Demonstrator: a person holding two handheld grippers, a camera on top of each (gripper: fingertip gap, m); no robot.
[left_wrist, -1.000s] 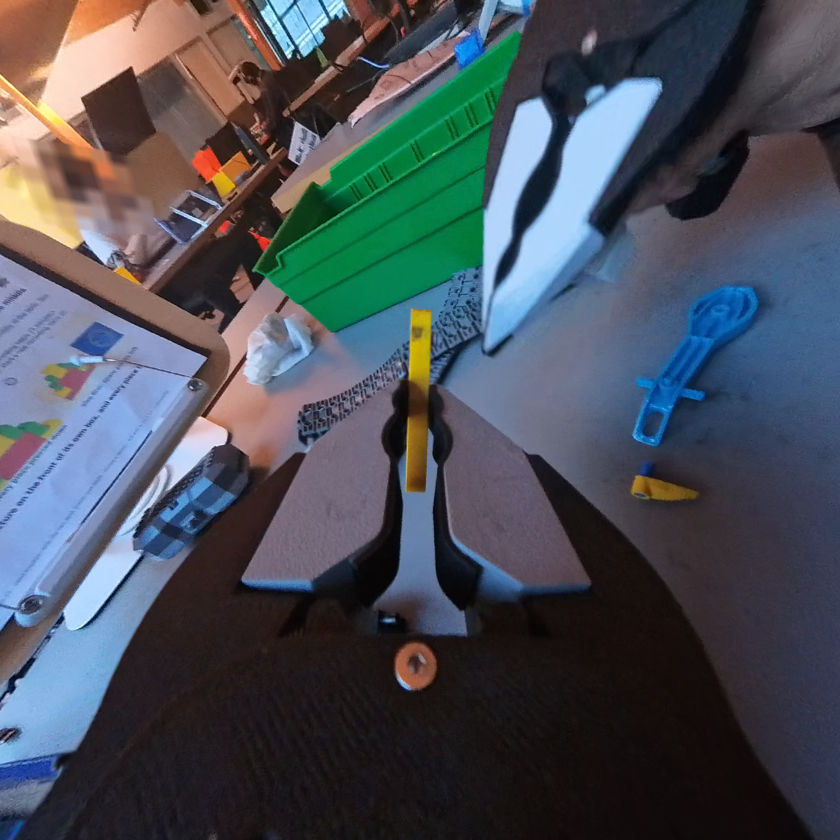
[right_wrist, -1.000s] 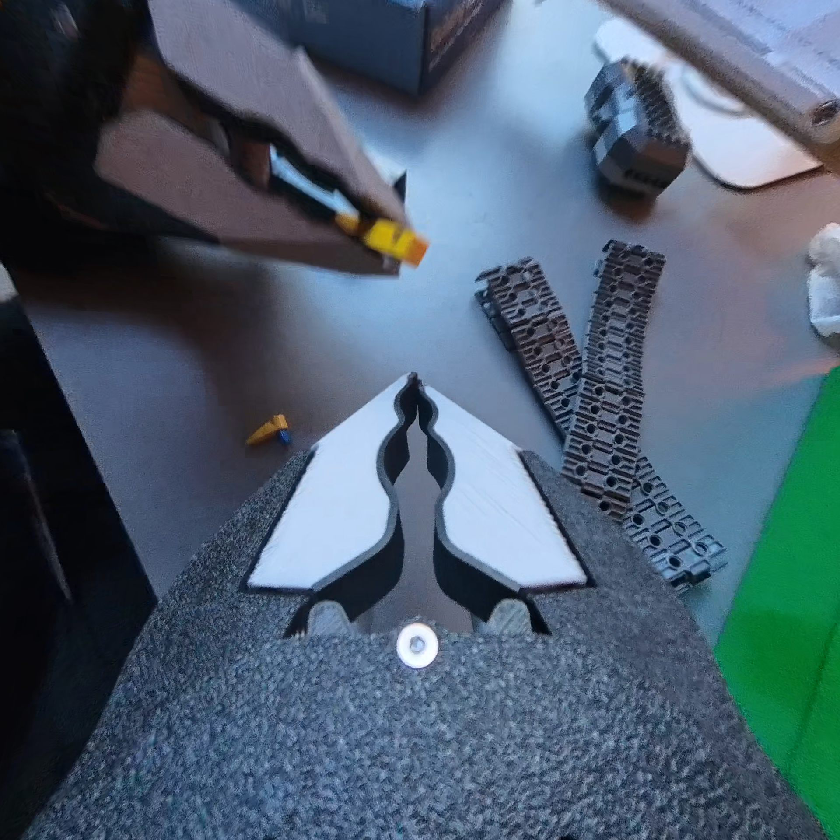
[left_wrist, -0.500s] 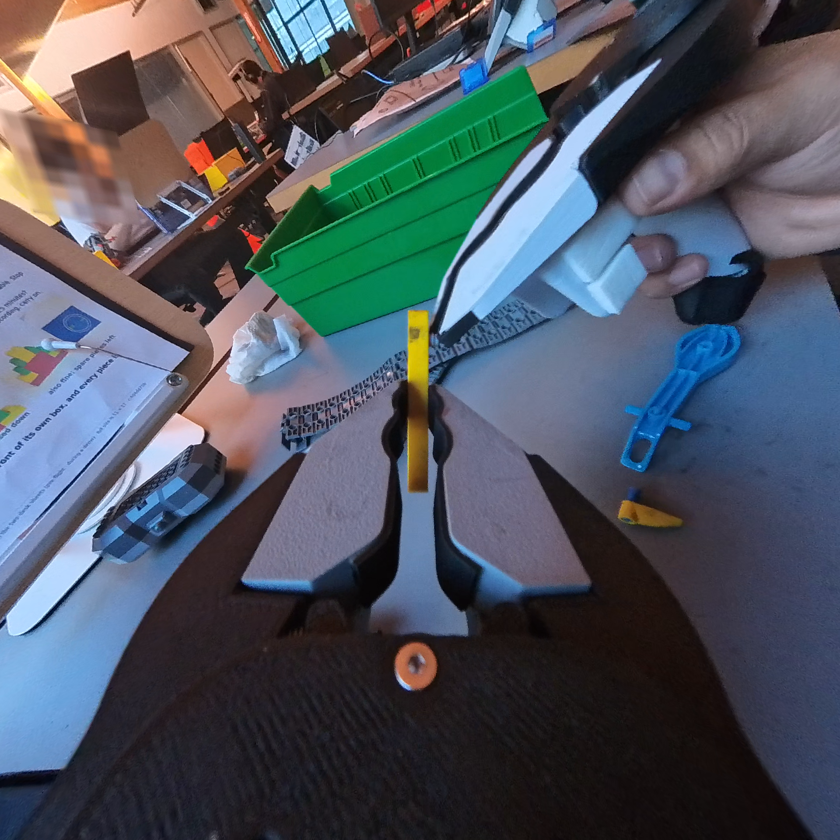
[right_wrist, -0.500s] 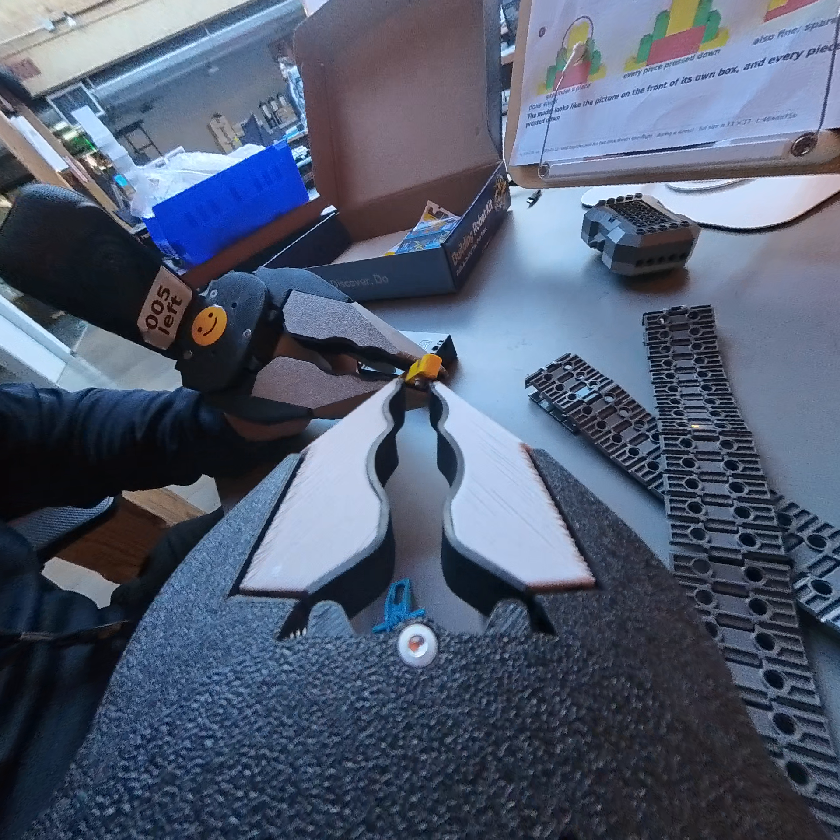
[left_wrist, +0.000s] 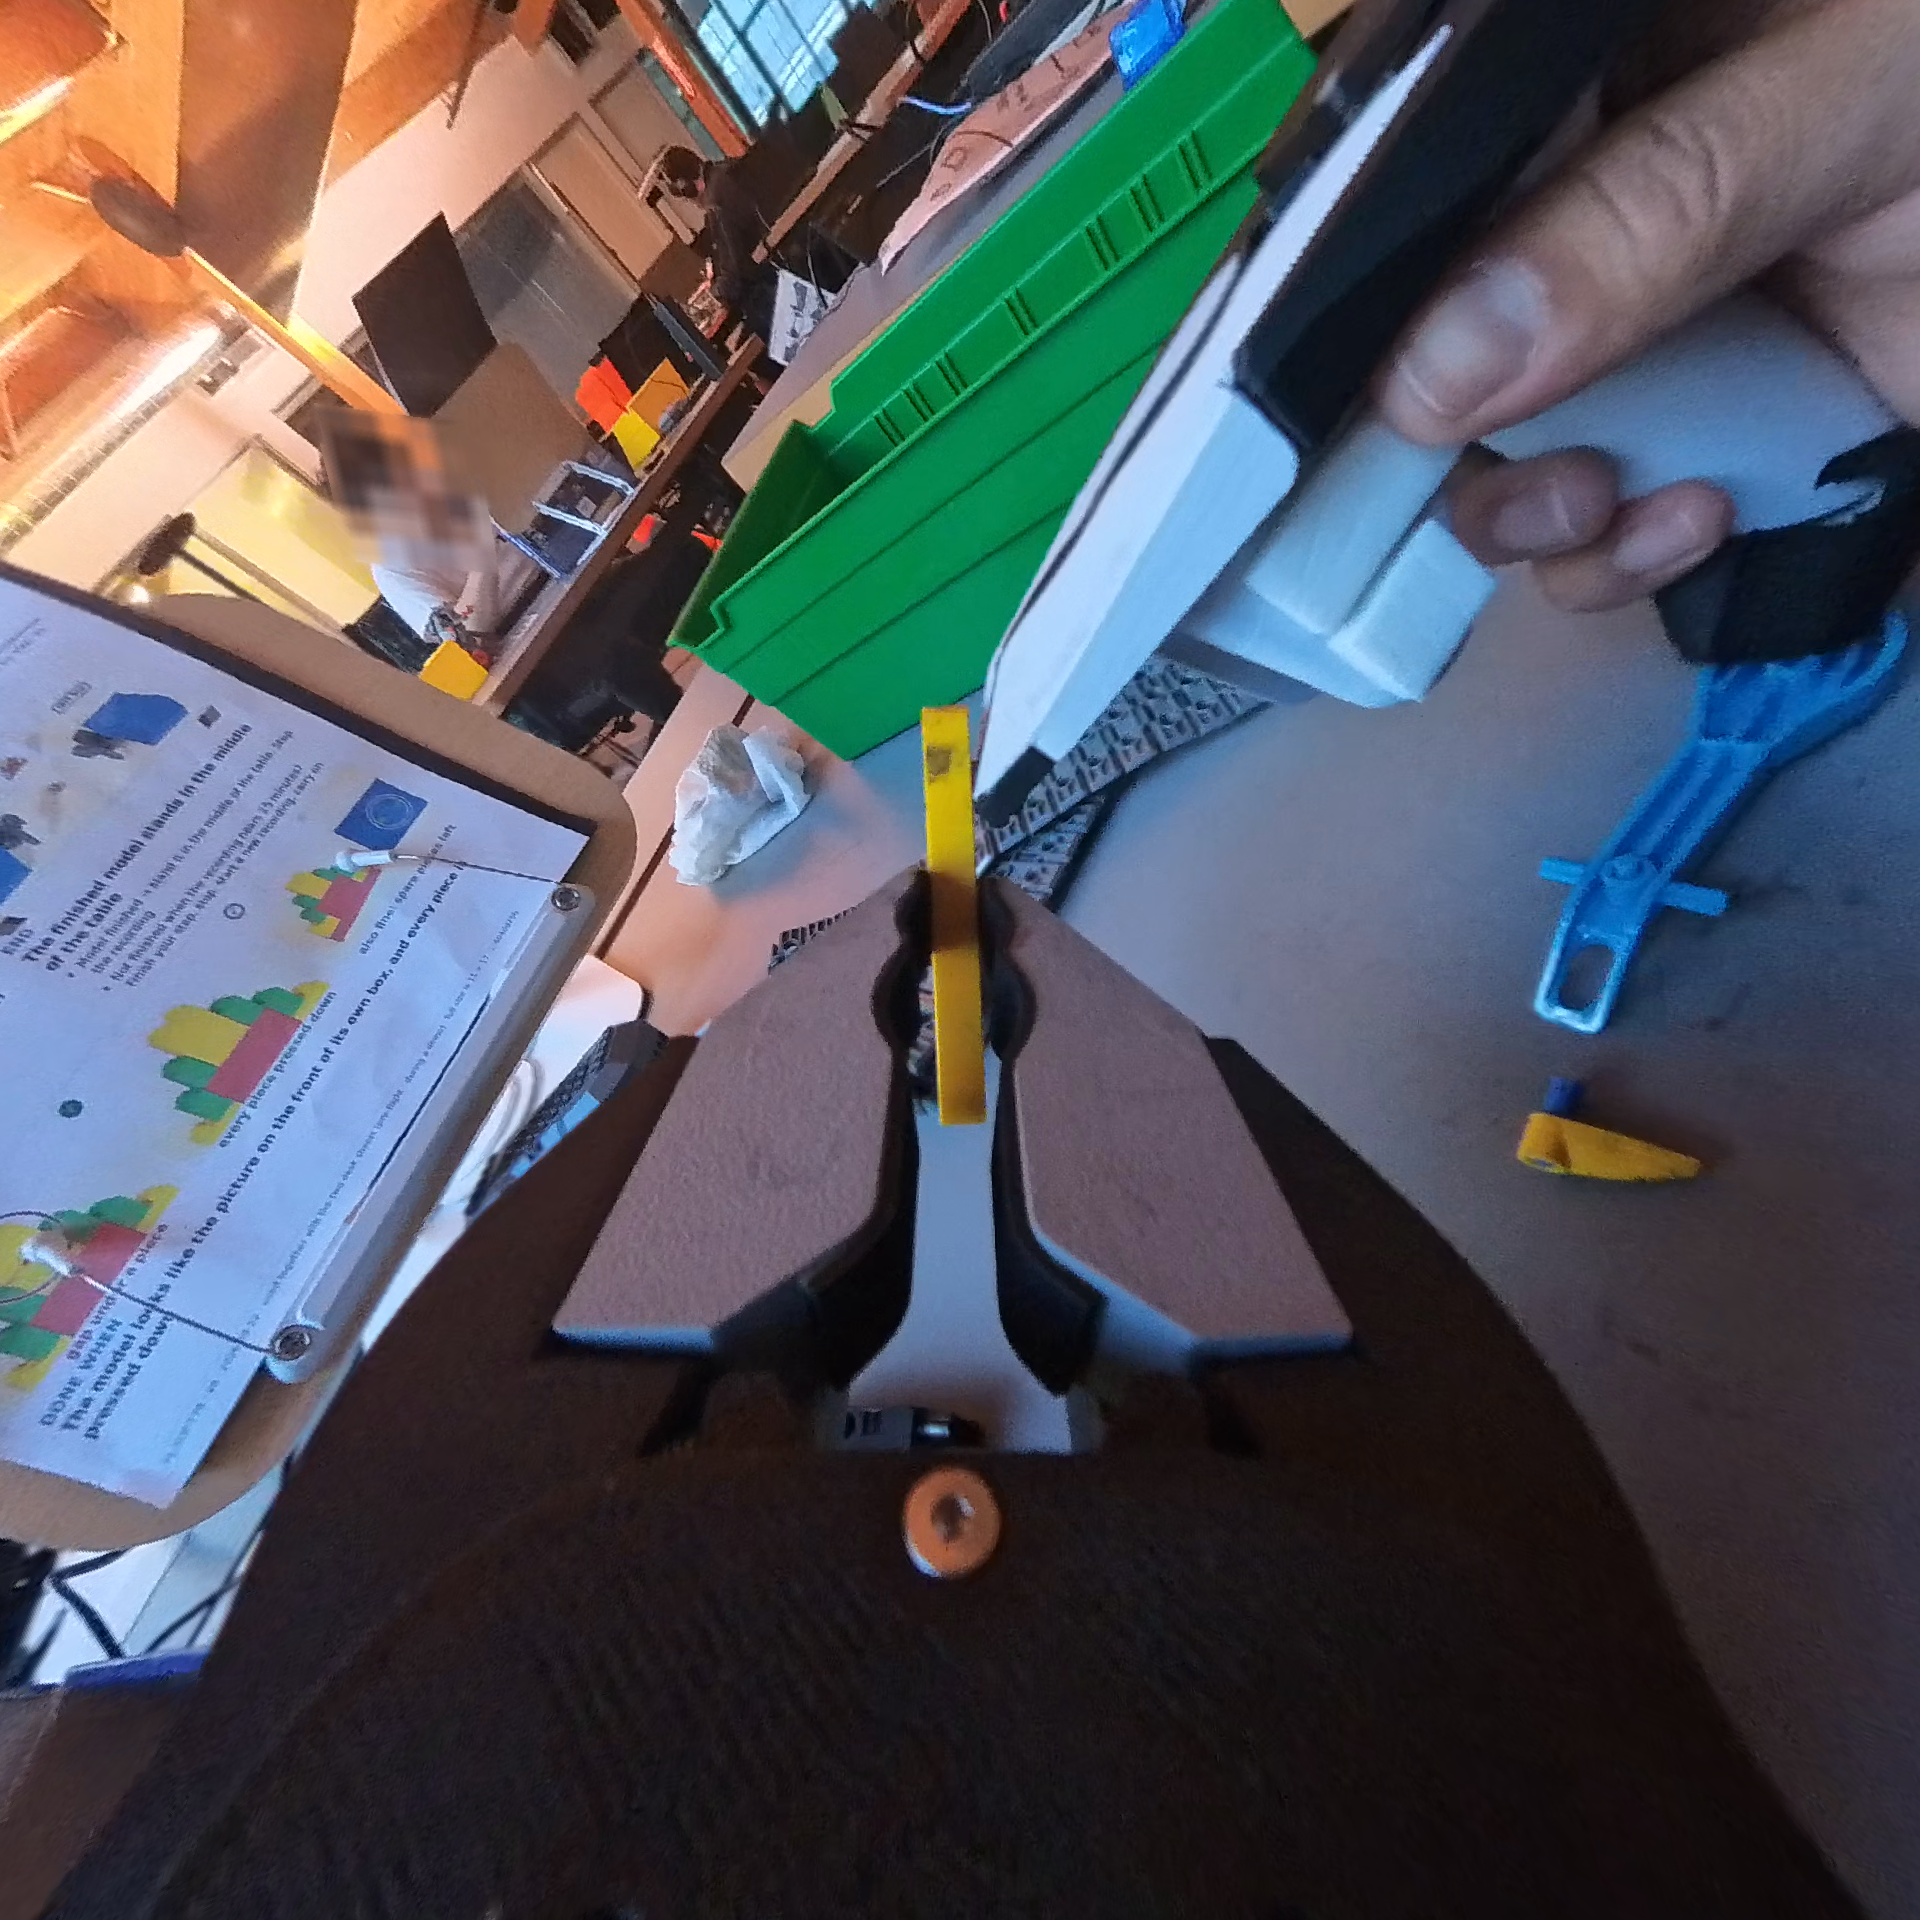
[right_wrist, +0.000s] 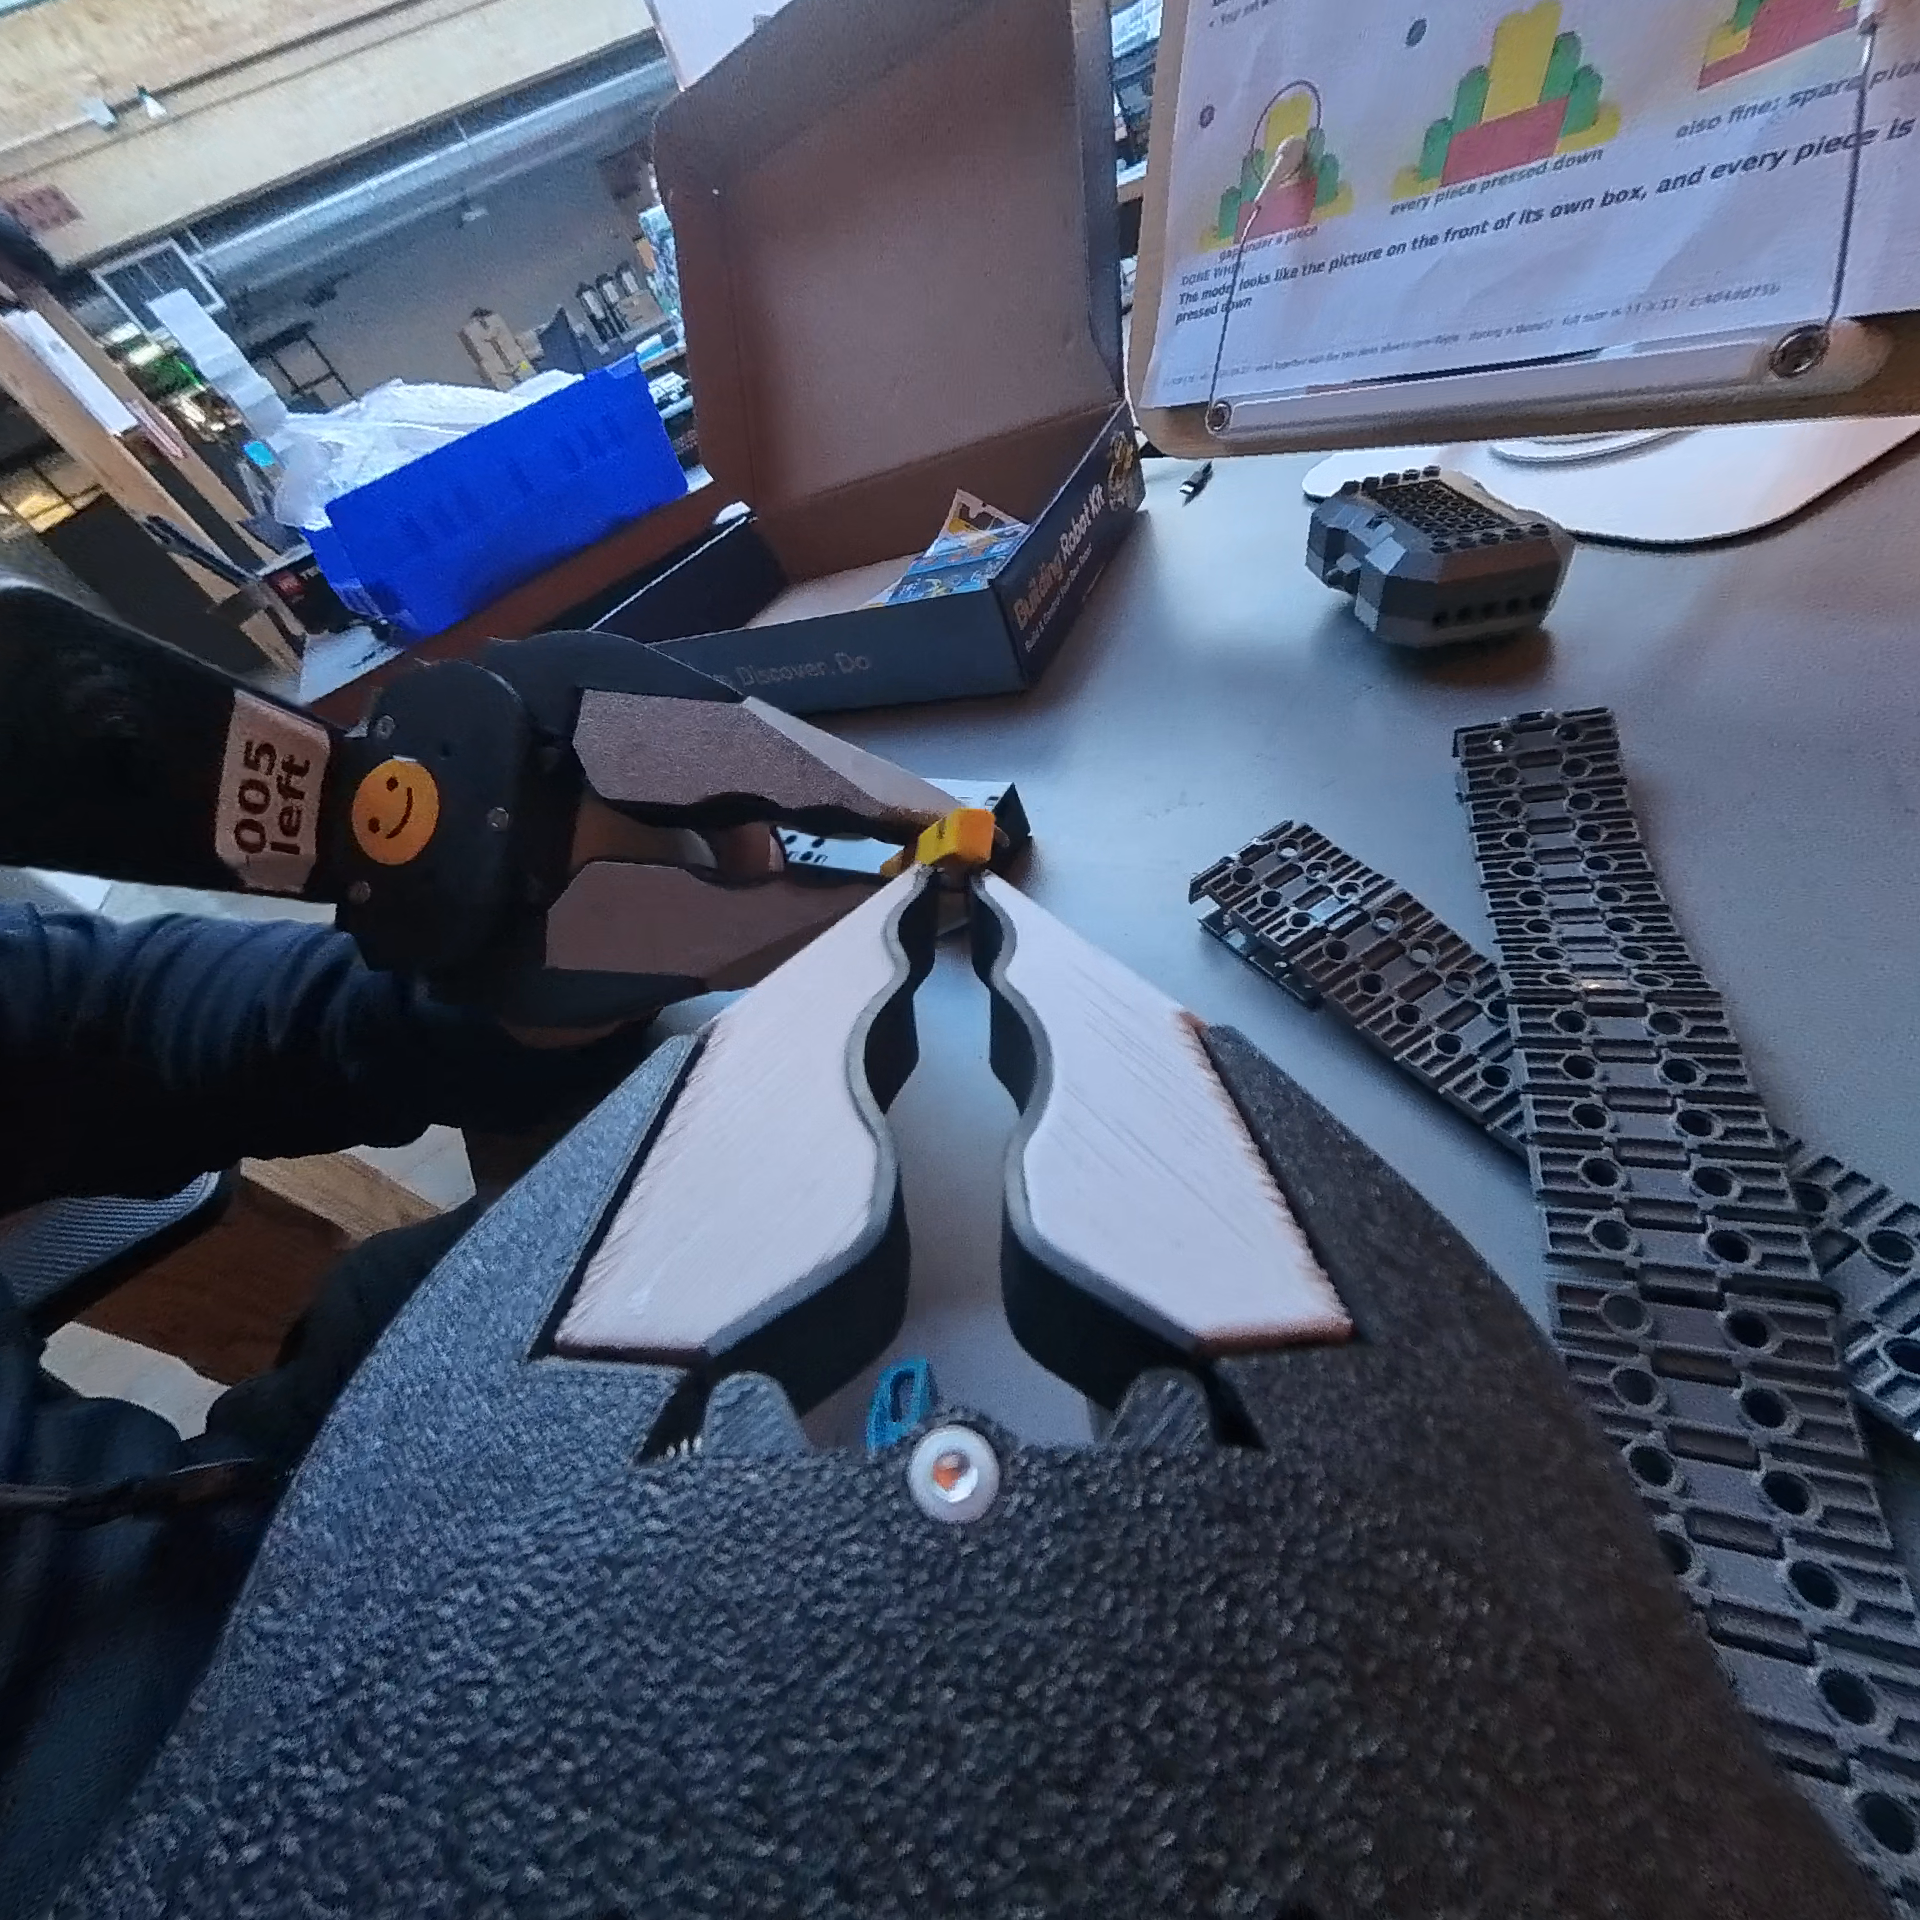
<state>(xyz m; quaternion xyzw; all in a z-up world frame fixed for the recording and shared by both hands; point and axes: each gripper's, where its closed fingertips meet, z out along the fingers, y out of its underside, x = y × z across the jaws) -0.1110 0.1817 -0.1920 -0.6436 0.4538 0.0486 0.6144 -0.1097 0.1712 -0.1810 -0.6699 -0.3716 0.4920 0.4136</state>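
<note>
My left gripper (left_wrist: 951, 896) is shut on a thin yellow flat piece (left_wrist: 948, 810) that stands on edge and sticks out past the fingertips. In the right wrist view the left gripper (right_wrist: 935, 826) comes in from the left with the yellow piece (right_wrist: 961, 834) at its tip, above the grey table (right_wrist: 1195, 748). My right gripper (right_wrist: 945, 883) is open by a narrow gap and empty, its tips right at the free end of the yellow piece. In the left wrist view the right gripper (left_wrist: 1013, 777) sits just right of the piece's top, held by a hand (left_wrist: 1662, 260).
Dark track strips (right_wrist: 1621, 1039) lie to the right, a grey block (right_wrist: 1439, 566) beyond them. An instruction board (right_wrist: 1507, 156) and an open cardboard box (right_wrist: 904, 364) stand at the back. A green bin (left_wrist: 935, 520), crumpled paper (left_wrist: 738, 800), blue tool (left_wrist: 1683, 831) and yellow wedge (left_wrist: 1600, 1148) lie about. Both grippers' tips are close together, under 4 cm apart. It is some 20 centimeters from my left tips to the grey block (right_wrist: 1439, 566).
My right gripper was shut and pointing down at the table; it has tilted level, opened a little and come up to the yellow piece's end. The left gripper keeps its hold.
</note>
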